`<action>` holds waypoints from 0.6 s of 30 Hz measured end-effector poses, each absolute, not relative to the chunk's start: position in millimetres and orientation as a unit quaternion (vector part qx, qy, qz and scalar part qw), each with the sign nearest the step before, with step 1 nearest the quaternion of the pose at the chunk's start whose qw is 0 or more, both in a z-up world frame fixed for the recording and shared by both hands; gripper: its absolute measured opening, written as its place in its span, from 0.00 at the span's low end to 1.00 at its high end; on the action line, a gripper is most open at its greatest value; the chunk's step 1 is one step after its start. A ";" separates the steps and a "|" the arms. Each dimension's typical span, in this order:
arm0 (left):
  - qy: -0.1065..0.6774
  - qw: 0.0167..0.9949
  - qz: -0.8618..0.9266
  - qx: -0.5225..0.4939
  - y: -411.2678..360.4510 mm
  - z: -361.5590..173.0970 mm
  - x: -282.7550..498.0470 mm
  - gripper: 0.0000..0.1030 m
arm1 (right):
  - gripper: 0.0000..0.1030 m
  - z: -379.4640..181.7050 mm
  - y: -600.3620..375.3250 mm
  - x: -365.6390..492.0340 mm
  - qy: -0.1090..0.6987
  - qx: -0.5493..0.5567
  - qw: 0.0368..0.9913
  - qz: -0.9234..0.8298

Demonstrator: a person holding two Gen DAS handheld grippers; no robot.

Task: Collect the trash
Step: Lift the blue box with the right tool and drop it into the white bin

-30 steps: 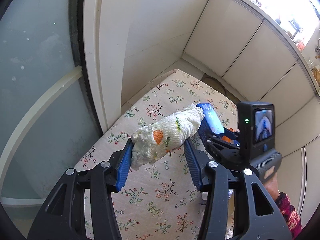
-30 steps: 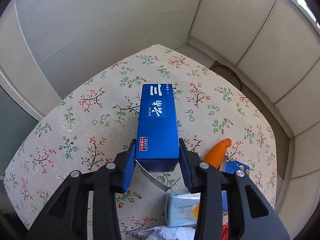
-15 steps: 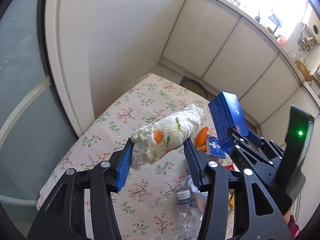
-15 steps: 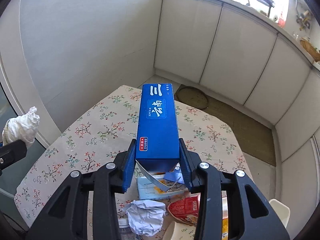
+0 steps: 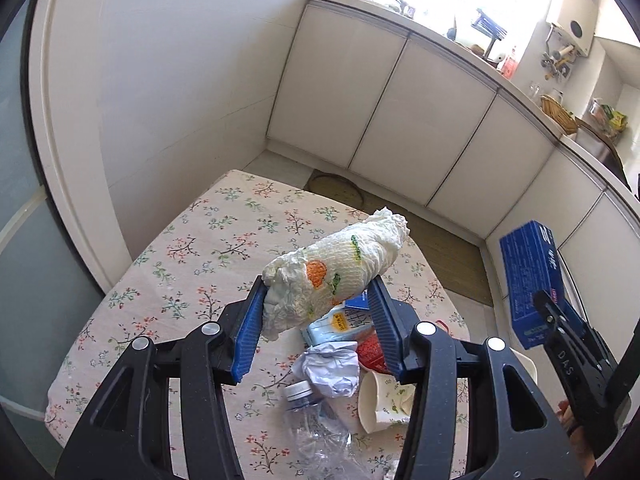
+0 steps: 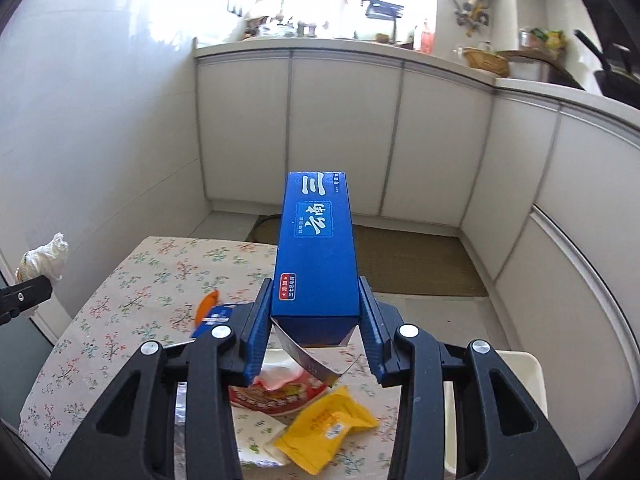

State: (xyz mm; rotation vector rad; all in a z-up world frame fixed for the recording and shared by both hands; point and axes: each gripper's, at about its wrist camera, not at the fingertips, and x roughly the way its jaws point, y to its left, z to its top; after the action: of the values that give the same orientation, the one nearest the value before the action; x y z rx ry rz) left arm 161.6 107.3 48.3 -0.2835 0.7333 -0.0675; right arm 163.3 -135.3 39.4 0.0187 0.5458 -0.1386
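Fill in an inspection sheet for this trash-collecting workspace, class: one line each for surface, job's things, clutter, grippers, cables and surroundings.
Surface: table with floral tablecloth, far half bare.
Job's things: crumpled paper towel roll and blue box, both held off the table.
Clutter: crumpled paper ball, paper cup, crushed plastic bottle, yellow packet, red wrapper, orange peeler.
Grippers: left gripper shut on the paper towel roll; right gripper shut on the blue box.
Cables: nothing seen.
Surroundings: white cabinets, cluttered counter, floor mat.
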 end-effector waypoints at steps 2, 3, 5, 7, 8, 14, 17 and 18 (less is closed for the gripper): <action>0.355 0.925 -0.038 -0.131 98.0 48.1 160.8 0.47 | 0.39 37.9 -161.9 148.4 0.262 0.018 0.960 -0.099; 0.355 0.925 -0.041 -0.127 92.5 47.4 160.7 0.47 | 0.39 36.0 -176.0 140.9 0.260 0.022 0.958 -0.116; 0.353 0.927 -0.047 -0.120 82.2 46.5 160.2 0.47 | 0.39 32.9 -199.4 129.8 0.259 0.030 0.955 -0.142; 0.351 0.928 -0.052 -0.112 70.7 44.8 159.1 0.47 | 0.39 29.3 -223.9 116.2 0.257 0.037 0.950 -0.171; 0.350 0.929 -0.055 -0.107 64.5 43.6 158.7 0.47 | 0.39 28.0 -233.8 111.3 0.257 0.039 0.948 -0.181; 0.354 0.929 -0.077 -0.075 24.2 34.5 156.8 0.47 | 0.39 -5.3 -288.8 89.2 0.296 0.083 0.927 -0.216; 0.358 0.927 -0.091 -0.057 2.7 28.5 155.4 0.47 | 0.39 -29.0 -310.0 78.7 0.313 0.108 0.915 -0.229; 0.360 0.927 -0.096 -0.052 -3.2 26.8 155.1 0.47 | 0.39 -37.3 -318.0 74.3 0.320 0.117 0.911 -0.233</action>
State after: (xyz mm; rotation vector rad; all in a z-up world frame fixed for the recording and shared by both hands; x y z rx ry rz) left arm 155.1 -3.2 26.8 -0.1066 0.7378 -0.1959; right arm 74.3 -318.0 -37.3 0.2402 0.6591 -0.4794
